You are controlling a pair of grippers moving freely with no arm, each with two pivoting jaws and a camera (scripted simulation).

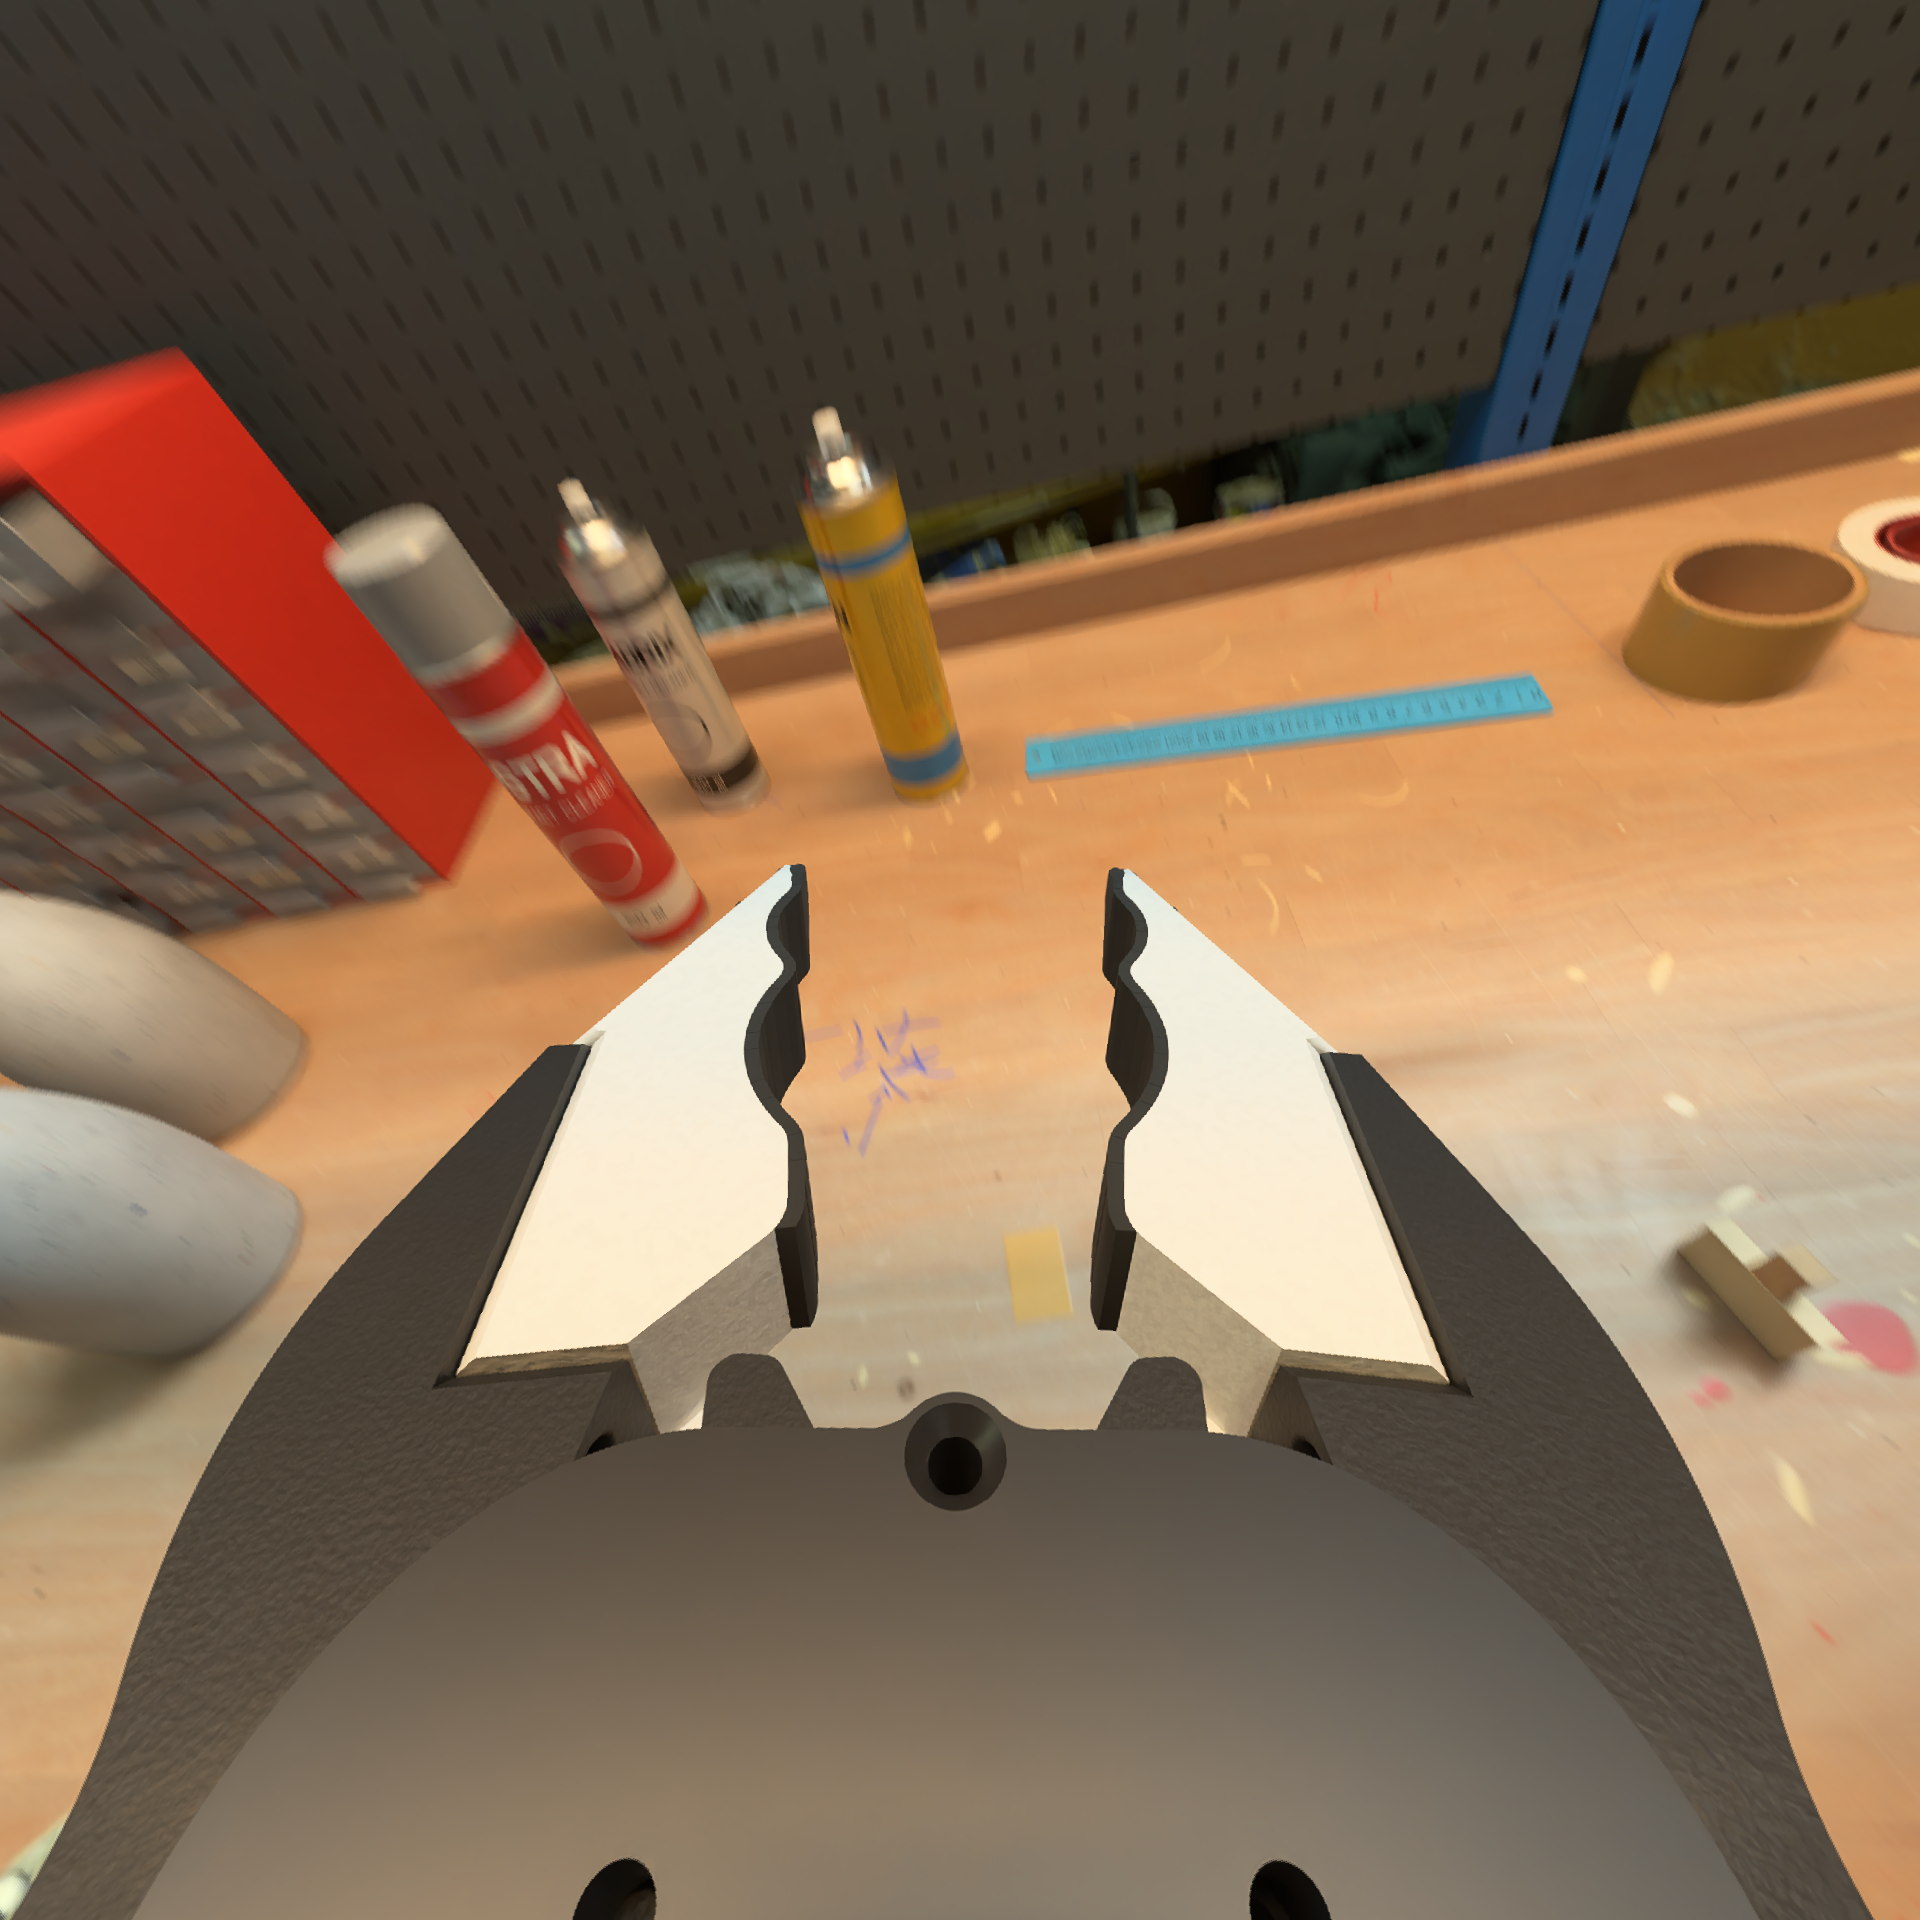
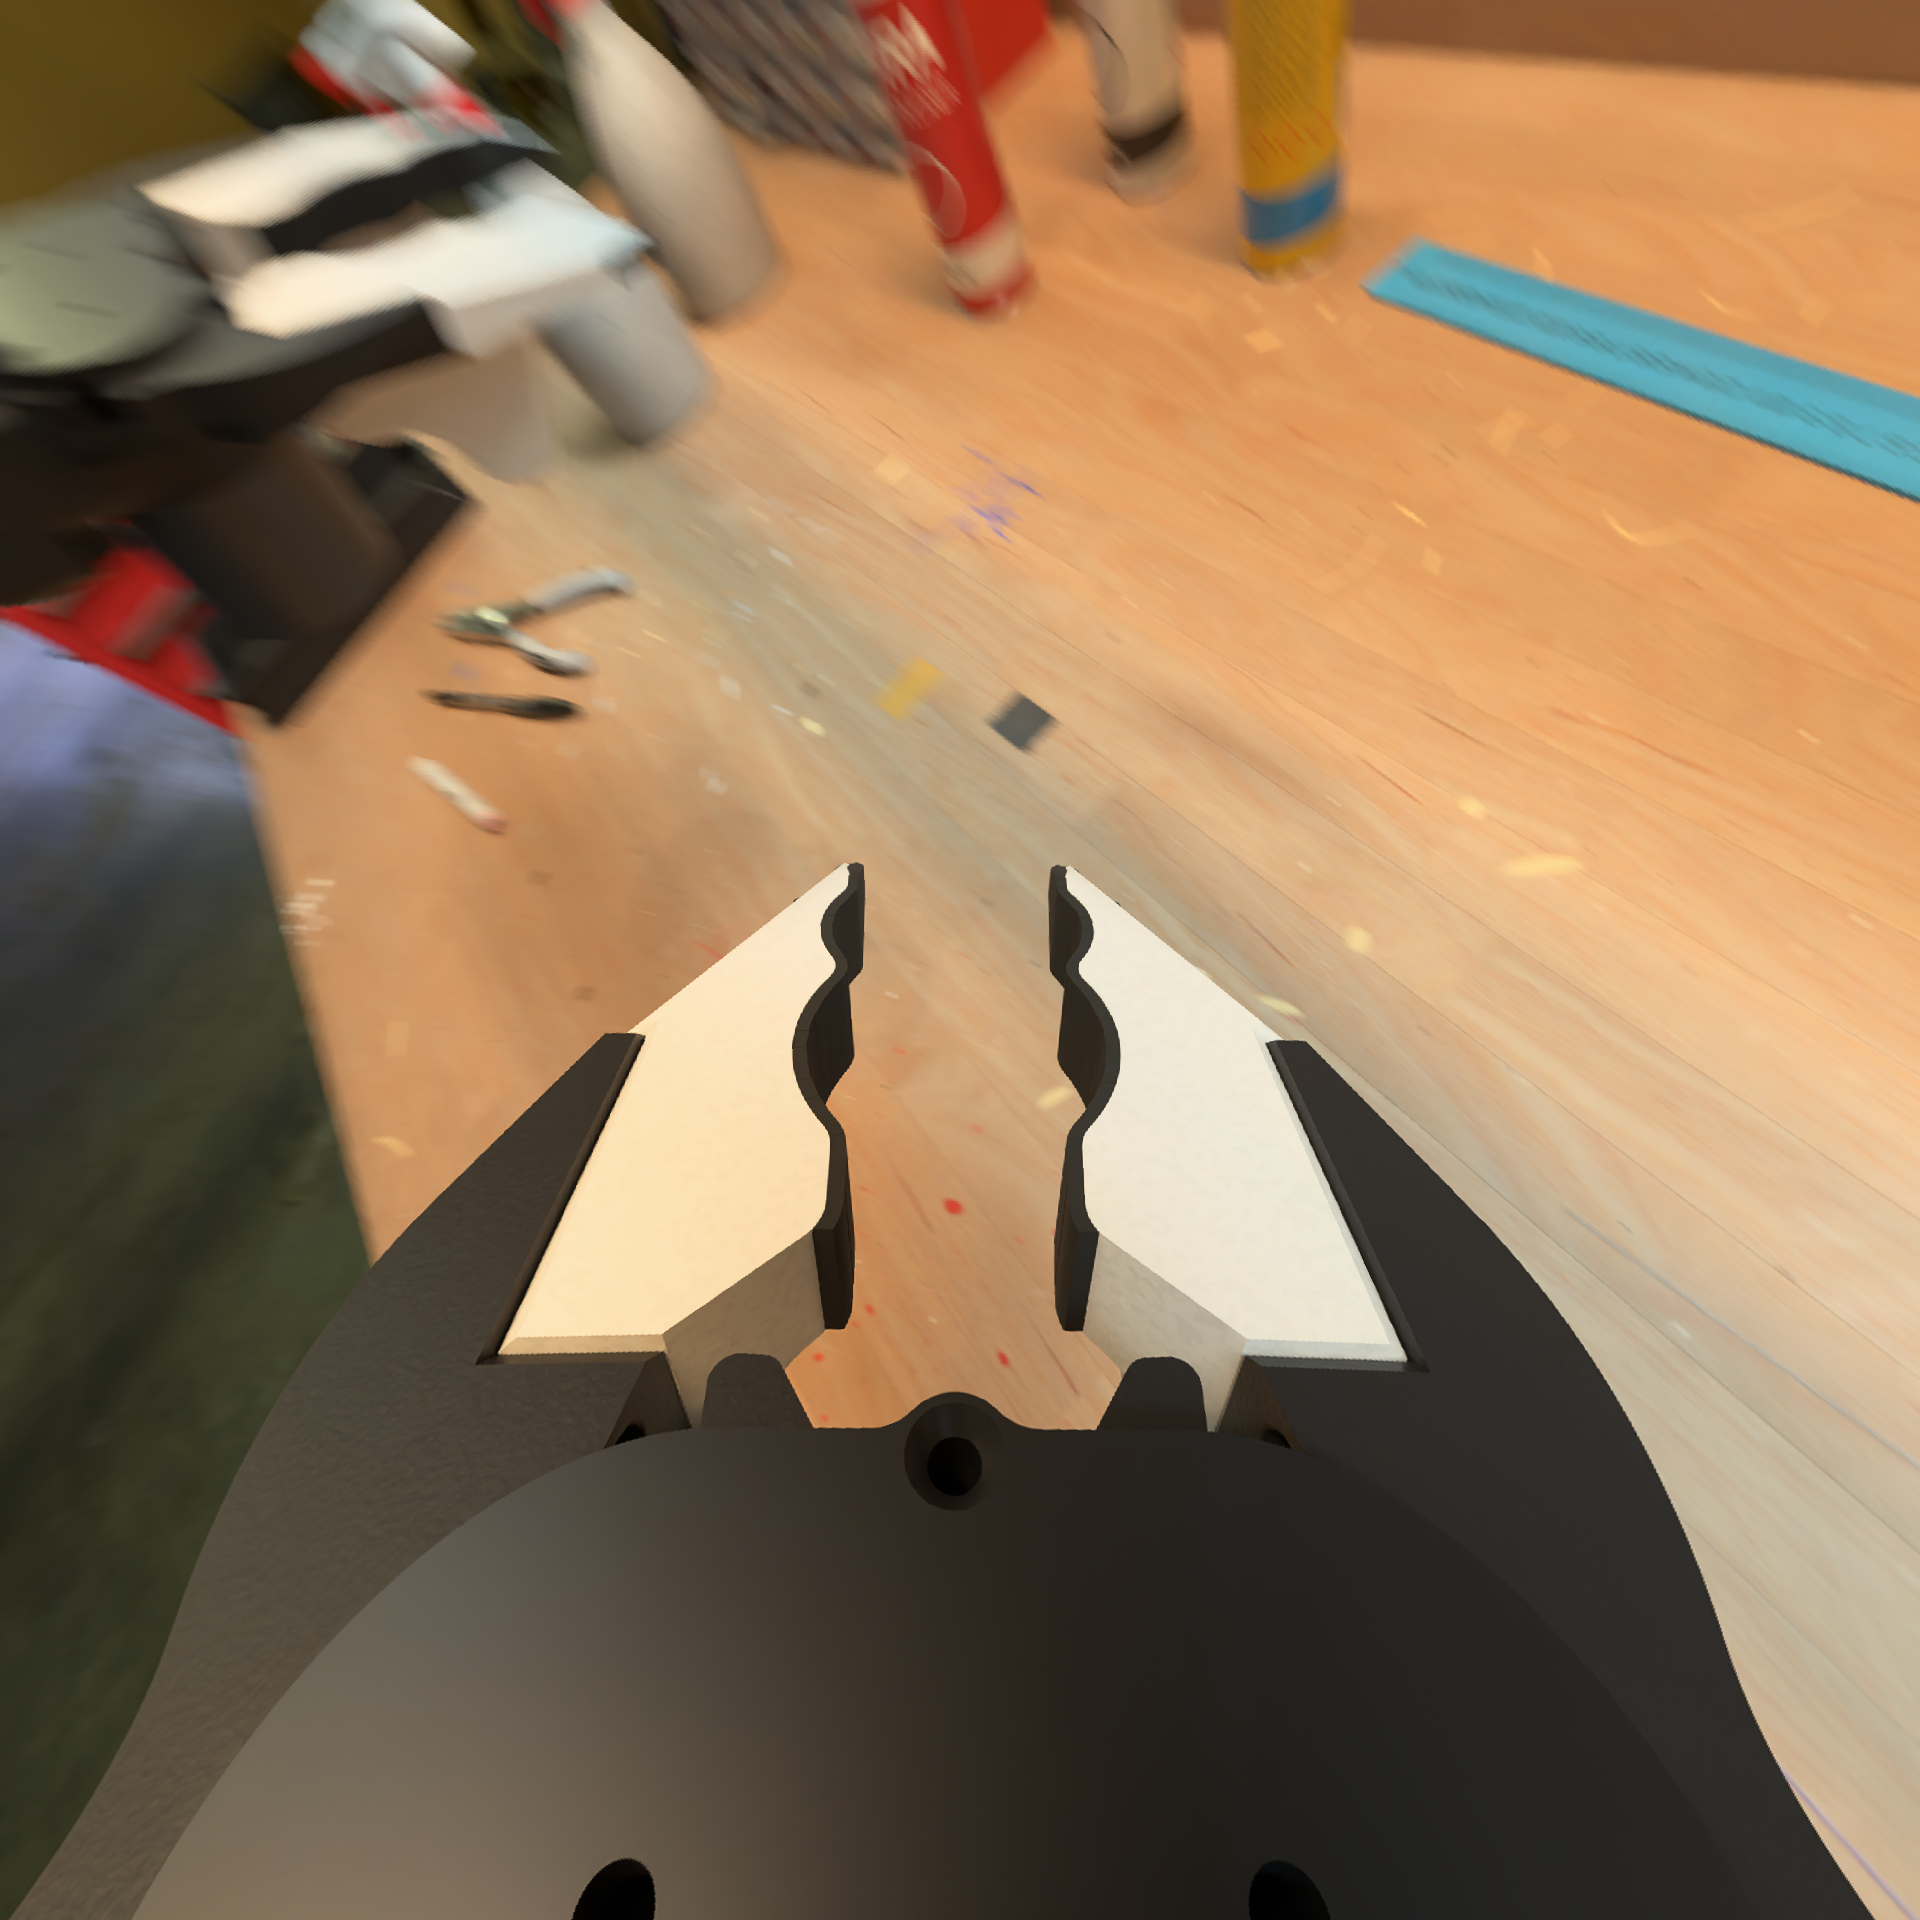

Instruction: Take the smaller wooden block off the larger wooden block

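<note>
Two wooden blocks, the smaller wooden block (image 1: 1779, 1276) atop the larger wooden block (image 1: 1737, 1294), sit on the desk (image 1: 1351, 935) right of the left tongs (image 1: 956, 883) (released, empty); right tongs (image 2: 954, 878) likewise released.

red drawer cabinet (image 1: 249, 623) — blue ruler (image 1: 1288, 722), tape roll (image 1: 1745, 618)

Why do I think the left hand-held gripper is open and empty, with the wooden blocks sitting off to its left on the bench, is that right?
Not quite. The left wrist view shows the left hand-held gripper open and empty, but the stacked wooden blocks sit off to its right on the bench, not its left.
</note>
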